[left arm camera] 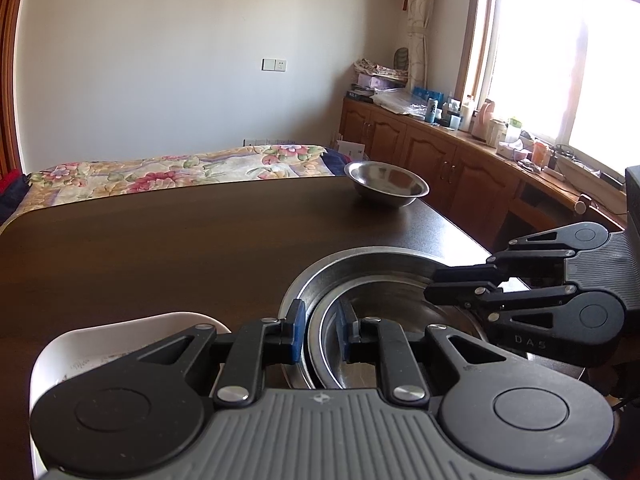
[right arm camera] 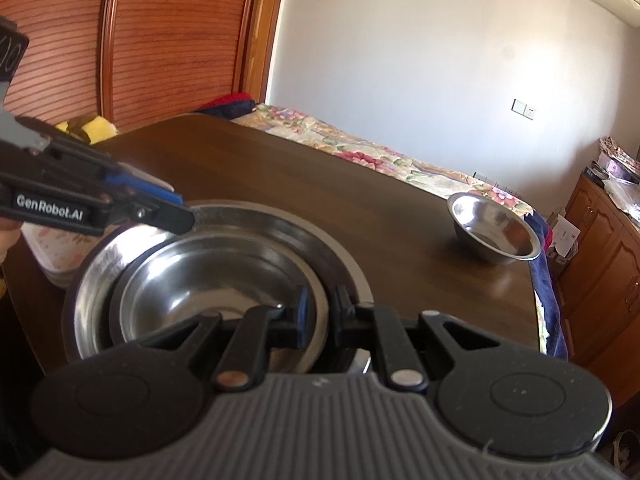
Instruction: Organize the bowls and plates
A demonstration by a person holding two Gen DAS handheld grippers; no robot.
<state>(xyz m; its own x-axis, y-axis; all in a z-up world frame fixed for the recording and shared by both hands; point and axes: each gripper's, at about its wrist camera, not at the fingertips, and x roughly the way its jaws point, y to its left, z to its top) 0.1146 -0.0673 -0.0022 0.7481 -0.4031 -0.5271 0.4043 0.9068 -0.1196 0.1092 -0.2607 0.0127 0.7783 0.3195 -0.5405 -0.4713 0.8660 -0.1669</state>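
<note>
A large steel plate (left arm camera: 360,258) (right arm camera: 256,220) lies on the dark table with a steel bowl (left arm camera: 404,312) (right arm camera: 200,292) nested in it. My left gripper (left arm camera: 320,334) (right arm camera: 186,212) is shut over the plate's left rim, its blue pads straddling the nested rims. My right gripper (right arm camera: 320,316) (left arm camera: 432,286) comes in from the opposite side, shut on the inner bowl's rim, one pad inside and one outside. A second, smaller steel bowl (left arm camera: 386,190) (right arm camera: 494,232) stands alone near the table's far right corner.
A white flowered bowl (left arm camera: 100,344) (right arm camera: 44,248) stands just left of the plate. The wooden table (left arm camera: 160,248) ends close to the right of the plate. A flowered bed (left arm camera: 160,168) lies beyond it, and wooden cabinets (left arm camera: 440,160) run along the right wall.
</note>
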